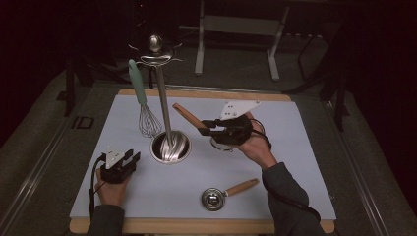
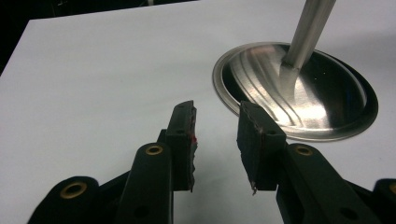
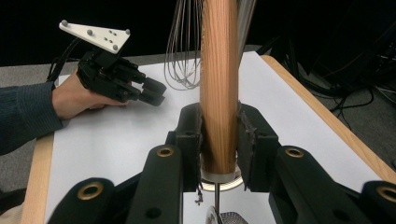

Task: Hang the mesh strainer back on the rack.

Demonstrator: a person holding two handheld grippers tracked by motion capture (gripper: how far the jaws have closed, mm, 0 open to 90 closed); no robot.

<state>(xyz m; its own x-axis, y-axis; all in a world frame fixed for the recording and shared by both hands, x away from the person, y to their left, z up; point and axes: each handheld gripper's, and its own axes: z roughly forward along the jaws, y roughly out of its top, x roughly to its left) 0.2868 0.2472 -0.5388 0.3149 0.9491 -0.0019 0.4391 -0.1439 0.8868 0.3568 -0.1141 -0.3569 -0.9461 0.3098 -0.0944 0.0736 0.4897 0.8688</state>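
Right tool (image 3: pixel 218 140) is clamped on a wooden handle (image 3: pixel 218 70), tilted over the desk (image 1: pixel 305 147) beside the stand (image 1: pixel 170 146). Left tool (image 2: pixel 215 135) is released (nothing between its jaws), near the stand's base. No readable writing on anything.

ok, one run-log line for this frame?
right tongs: shut on wooden handle | left tongs: open, empty, beside stand base | whisk: hanging

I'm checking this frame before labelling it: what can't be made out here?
- Head of the wooden-handled utensil: high view, hidden under the right gripper; right gripper view, cut off by the bottom edge.
- Rack hooks: high view, too small and dark.
- Whisk handle: right gripper view, cut off by the top edge.
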